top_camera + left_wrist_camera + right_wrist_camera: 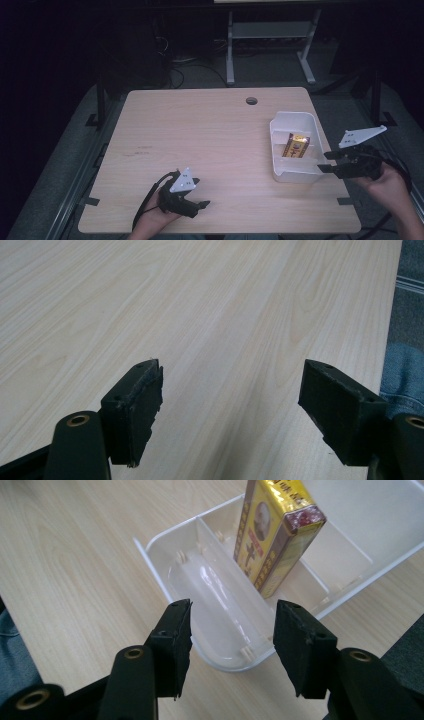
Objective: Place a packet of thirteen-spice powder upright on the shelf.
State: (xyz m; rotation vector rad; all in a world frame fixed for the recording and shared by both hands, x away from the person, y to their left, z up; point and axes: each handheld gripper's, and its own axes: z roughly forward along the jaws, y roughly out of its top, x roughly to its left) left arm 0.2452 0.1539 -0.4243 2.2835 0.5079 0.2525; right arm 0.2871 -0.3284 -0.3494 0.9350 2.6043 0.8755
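High view: a pale wooden bench [200,145] seen from above. Near its right edge sits a white tray [280,127], divided into compartments. A yellow box [296,146] stands in the tray's middle compartment, leaning toward the far wall. The right gripper [327,162] hovers just off the tray's near right corner, held level by a hand at the bench's right edge, with its fingers pointing at the tray and apart. The left gripper [202,204] rests near the bench's front edge, left of centre, well apart from the tray, probably parked there while the other hand works.

Left gripper view: two black fingers [134,405] stand wide apart over bare wood, with nothing between them. The bench's edge runs along the right side, with blue cloth [402,372] beyond it, perhaps a trouser leg, though the view is too partial to be sure.

Right gripper view: the fingers [175,647] are spread, pinching nothing, and sit above the tray's near rim [220,664]. The near compartment below them is empty. The box [272,535] stands tilted in the next compartment, propped on the divider, clear of both fingers. The spread fingers and the gap to the box suggest it is set down and released, with the gripper free of the tray.
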